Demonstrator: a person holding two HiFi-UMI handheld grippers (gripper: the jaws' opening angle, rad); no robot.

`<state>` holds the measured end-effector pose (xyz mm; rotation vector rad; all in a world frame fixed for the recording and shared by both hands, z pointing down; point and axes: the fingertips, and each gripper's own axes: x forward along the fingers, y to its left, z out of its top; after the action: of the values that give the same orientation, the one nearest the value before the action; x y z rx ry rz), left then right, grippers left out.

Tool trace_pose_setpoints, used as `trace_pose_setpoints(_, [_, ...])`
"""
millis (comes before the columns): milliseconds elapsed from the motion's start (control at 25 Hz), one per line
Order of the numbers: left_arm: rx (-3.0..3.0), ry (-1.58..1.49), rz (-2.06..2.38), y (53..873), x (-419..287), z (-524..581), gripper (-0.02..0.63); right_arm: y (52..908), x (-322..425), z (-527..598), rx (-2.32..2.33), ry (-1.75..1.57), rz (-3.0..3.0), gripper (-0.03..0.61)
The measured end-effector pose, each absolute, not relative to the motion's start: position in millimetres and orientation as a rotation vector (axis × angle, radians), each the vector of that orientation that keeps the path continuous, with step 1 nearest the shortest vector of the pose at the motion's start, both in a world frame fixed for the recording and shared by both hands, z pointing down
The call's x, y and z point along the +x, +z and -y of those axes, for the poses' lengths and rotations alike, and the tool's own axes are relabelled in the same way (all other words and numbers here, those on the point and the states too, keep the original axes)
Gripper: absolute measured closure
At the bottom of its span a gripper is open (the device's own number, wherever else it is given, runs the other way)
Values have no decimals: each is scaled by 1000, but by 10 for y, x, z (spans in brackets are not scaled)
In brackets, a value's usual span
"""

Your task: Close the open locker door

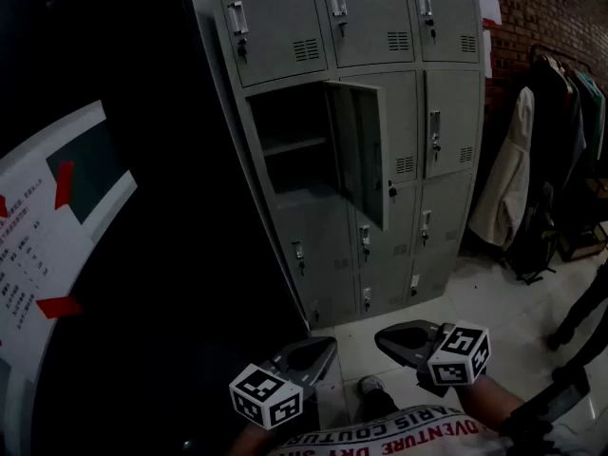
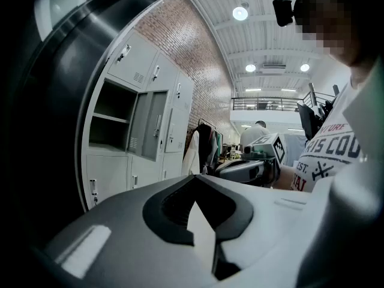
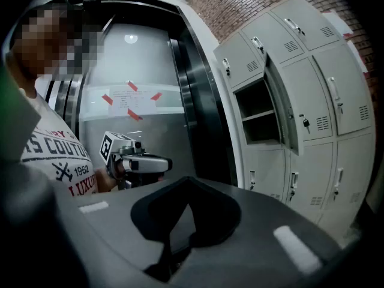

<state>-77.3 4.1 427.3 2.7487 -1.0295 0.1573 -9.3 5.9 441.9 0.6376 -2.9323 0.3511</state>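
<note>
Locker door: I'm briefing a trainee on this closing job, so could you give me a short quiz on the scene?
1. True or false: the open locker door is in the bottom row of the lockers.
2. What do the left claw and the right claw hold? A) a key B) nothing C) the door's handle
3. In the head view, on which side of the lockers do the coats hang?
Key: 1 false, it is in the second row from the top. 2 B, both are shut and empty, apart from the door. 3 the right side.
</note>
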Motion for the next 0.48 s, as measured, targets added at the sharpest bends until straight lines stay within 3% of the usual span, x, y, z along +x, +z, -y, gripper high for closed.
trace_pose_setpoints(480, [2701, 142, 1080, 4279, -660, 1313, 609, 4453, 117, 1267, 637, 377, 2947, 584])
